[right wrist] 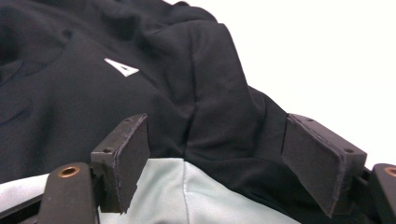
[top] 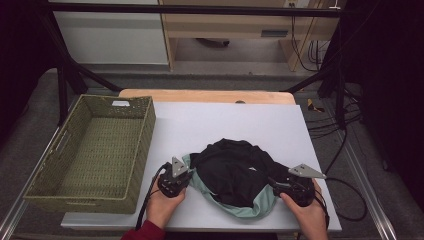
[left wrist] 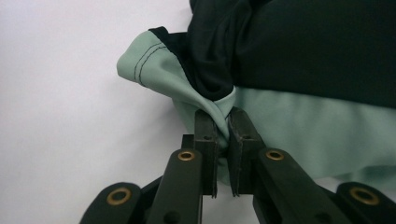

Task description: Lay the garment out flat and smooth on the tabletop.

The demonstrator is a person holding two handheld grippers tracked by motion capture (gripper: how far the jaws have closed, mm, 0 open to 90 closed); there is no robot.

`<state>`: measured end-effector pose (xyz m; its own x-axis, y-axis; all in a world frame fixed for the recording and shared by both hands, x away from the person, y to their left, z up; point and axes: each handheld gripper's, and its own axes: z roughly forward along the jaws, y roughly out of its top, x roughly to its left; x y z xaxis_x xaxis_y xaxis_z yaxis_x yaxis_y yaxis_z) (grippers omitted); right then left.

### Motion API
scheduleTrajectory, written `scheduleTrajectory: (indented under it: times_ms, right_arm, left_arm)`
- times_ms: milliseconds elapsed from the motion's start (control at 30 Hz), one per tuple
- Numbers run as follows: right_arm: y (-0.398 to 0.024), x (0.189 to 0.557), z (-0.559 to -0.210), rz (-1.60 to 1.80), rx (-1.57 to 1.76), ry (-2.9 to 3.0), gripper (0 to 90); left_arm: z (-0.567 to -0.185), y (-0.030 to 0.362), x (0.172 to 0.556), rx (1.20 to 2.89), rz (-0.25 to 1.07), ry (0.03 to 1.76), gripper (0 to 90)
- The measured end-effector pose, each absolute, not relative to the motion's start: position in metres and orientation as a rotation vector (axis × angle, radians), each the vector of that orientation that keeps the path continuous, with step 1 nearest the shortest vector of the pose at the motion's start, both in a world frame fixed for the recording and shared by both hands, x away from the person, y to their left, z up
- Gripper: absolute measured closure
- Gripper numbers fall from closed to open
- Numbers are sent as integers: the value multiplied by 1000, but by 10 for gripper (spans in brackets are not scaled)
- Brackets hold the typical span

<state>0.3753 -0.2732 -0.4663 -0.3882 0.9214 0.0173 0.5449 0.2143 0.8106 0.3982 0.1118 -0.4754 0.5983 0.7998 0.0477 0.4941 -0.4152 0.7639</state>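
— What room do we have along the edges?

— The surface (top: 200,125) is bare and white behind the garment (top: 235,172), right up to its far edge. On our left the woven basket (top: 95,150) sits against the surface's left edge, with a strip of bare white between its near corner and our left claw (top: 187,172). The garment lies close to the near edge, and both our hands come in over that edge. To our right, little white is left between the right claw (top: 274,181) and the right edge.

— And where does the garment lie against our claws?

— It is a crumpled black piece with a pale green band, heaped between the two claws. In the left gripper view the left claw (left wrist: 223,122) is clenched on a twisted fold of the green band (left wrist: 210,105) at the garment's left end; the pads pinch the cloth between them.

— The right one?

— In the right gripper view the right claw (right wrist: 219,154) stands released, its pads (right wrist: 128,158) set wide apart. Black cloth and a patch of the green band (right wrist: 187,196) lie in the gap between them, but we see neither pad pressing on the fabric. A small white triangle mark (right wrist: 121,67) shows on the black cloth farther off.
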Motion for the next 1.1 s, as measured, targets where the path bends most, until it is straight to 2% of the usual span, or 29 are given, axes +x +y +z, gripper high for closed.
scheduleTrajectory:
  times_ms: [367, 567, 633, 833, 1033, 1100]
  right_arm:
    - [-284, 374, -461, 1072, 1371, 1974, 235]
    - [-309, 380, -457, 1092, 1455, 1874, 303]
    - [-319, 386, -458, 1062, 1485, 1853, 349]
    - [-339, 399, -474, 988, 1639, 1865, 431]
    - [-332, 399, -481, 948, 1634, 1936, 506]
    - [-329, 398, -481, 937, 1609, 1959, 598]
  left_arm:
    - [-471, 123, 381, 2046, 535, 1046, 833]
    - [-472, 132, 370, 1994, 525, 1078, 823]
    - [-474, 132, 371, 1984, 522, 1084, 785]
    - [-470, 137, 373, 1920, 565, 1107, 592]
    - [-468, 138, 372, 1889, 592, 1111, 519]
    - [-468, 138, 372, 1888, 590, 1112, 507]
